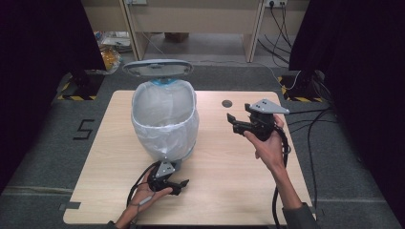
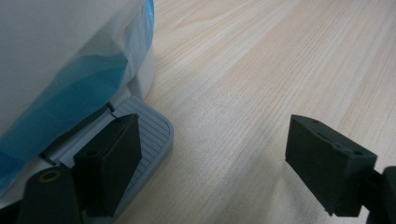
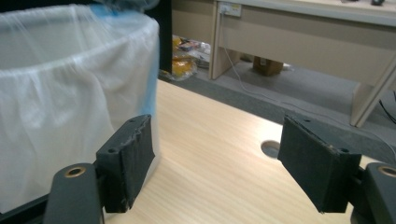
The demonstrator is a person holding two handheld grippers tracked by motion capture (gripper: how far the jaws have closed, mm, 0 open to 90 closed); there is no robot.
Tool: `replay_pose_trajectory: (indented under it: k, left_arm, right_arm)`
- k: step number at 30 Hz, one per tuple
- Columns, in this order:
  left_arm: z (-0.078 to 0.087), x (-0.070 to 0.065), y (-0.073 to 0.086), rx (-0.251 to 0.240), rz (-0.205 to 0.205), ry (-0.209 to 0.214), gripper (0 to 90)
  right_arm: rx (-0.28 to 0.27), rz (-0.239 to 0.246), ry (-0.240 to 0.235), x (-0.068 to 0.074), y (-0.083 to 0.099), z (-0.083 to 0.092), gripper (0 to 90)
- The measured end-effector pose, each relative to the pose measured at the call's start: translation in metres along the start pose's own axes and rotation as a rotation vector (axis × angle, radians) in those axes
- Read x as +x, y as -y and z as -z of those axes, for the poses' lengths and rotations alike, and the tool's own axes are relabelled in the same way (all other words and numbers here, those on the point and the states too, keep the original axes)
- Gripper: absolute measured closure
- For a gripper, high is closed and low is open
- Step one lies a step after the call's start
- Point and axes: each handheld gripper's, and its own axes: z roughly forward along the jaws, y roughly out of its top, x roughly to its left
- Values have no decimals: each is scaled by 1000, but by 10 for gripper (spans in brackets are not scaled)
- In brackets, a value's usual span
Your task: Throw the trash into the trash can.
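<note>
I count one pedal bin (image 1: 165,121), lid (image 1: 157,68) up, white liner (image 3: 60,93) inside. My left gripper (image 1: 177,183) sits jaws wide, one jaw over the bin's grey pedal (image 2: 140,126). My right gripper (image 1: 234,123), also wide and empty, faces the bin across the pale wooden table (image 1: 229,181); desks (image 1: 191,19) behind.

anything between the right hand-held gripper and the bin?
Nothing: bare table separates the right hand-held gripper from the bin in the high view; the right gripper view shows the same bare wood.
</note>
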Motion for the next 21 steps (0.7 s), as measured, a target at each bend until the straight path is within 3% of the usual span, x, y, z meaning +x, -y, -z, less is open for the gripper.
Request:
replay_pose_trajectory:
  k: [13, 21]
  left_arm:
    - [0, -1, 0, -1, -4, -5, 177]
    - [0, -1, 0, 4, -1, -3, 177]
  right_arm:
    - [41, -7, 63, -9, 53, 10, 196]
    - [64, -15, 72, -9, 82, 14, 189]
